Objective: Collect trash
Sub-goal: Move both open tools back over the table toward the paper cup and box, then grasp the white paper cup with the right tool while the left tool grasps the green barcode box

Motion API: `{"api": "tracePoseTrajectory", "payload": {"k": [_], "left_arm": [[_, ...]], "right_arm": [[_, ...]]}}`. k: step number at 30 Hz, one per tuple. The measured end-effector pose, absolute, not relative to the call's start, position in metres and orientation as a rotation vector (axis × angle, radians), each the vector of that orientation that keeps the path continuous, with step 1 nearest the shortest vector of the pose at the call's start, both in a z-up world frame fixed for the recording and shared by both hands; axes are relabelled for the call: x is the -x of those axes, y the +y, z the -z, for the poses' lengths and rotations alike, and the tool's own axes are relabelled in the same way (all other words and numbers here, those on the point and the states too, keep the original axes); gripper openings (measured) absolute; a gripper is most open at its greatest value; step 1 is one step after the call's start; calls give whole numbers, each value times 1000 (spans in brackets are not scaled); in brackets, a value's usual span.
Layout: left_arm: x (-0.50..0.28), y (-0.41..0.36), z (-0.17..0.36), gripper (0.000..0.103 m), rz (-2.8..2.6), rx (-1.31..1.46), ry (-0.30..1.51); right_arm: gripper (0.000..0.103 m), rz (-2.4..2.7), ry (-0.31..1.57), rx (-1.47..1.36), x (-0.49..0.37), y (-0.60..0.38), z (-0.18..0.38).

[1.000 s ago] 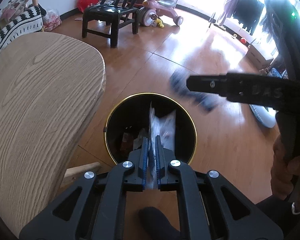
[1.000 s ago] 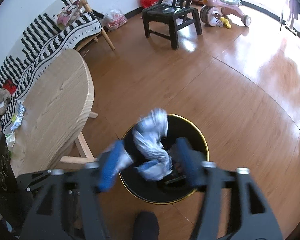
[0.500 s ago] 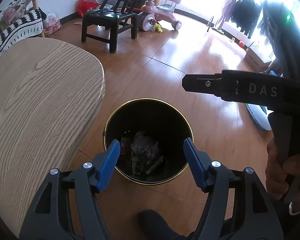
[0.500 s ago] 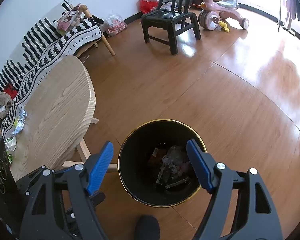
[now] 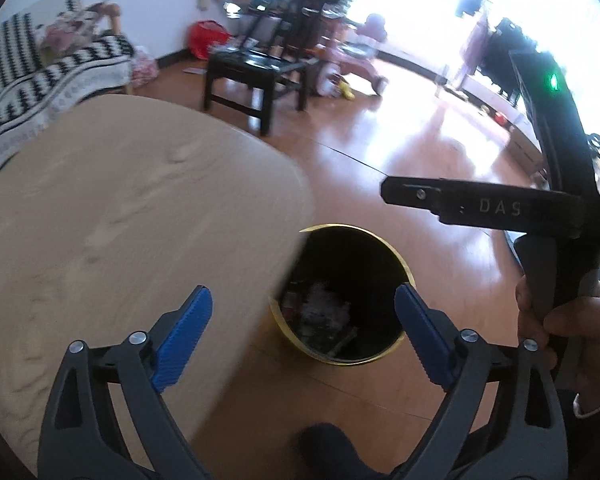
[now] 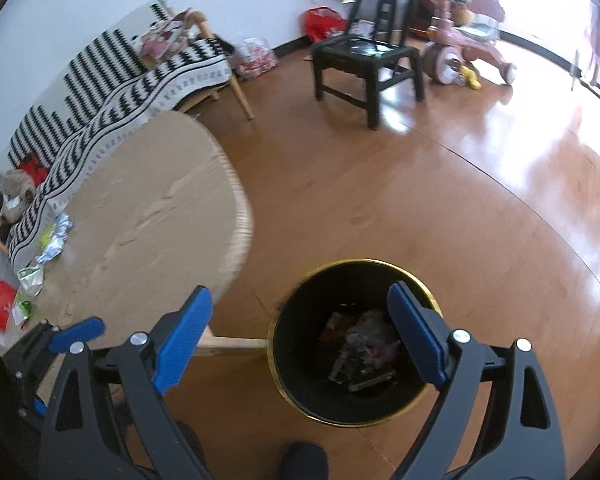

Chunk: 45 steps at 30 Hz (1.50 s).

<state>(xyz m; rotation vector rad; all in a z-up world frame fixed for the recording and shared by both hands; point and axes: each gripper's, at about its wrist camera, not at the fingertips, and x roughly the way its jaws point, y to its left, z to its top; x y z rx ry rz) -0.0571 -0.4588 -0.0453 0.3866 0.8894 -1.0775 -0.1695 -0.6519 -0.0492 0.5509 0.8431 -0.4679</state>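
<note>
A black trash bin with a gold rim (image 5: 396,252) (image 6: 380,266) stands on the wooden floor beside the table, with crumpled wrappers (image 5: 320,312) (image 6: 360,340) inside. My left gripper (image 5: 304,336) is open and empty, above the table edge and the bin. My right gripper (image 6: 300,332) is open and empty above the bin's left rim; its body shows in the left wrist view (image 5: 480,208). Several wrappers (image 6: 52,240) and a red packet (image 6: 0,300) lie at the far left end of the table.
A light wooden table (image 5: 120,220) (image 6: 152,216) sits left of the bin. A striped sofa (image 6: 112,80), a black chair (image 6: 364,56) and a pink ride-on toy (image 6: 468,52) stand further back on the wooden floor (image 6: 420,200).
Both grippers opened and dropped their wrappers into the bin. Both views have since shifted left, so more of the table shows.
</note>
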Motion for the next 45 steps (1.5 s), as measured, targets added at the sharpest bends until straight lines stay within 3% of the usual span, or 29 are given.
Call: {"api": "tracePoseTrajectory", "payload": {"k": [16,27,35,45], "left_arm": [[-73,-200,10,92,566,-179,841],[-141,-39,18,94,252,12,890],[-178,-4,37,94,172,55,911],[-220,-8,49,94,195,73,889]], "right_arm": [[87,119,878,-359,-13,-462,11],[87,-150,932,-322,-129,-295,21],[88,-209,966,-284,-199,-227,45],[92,-230,977,-367,-244,-226,63]]}}
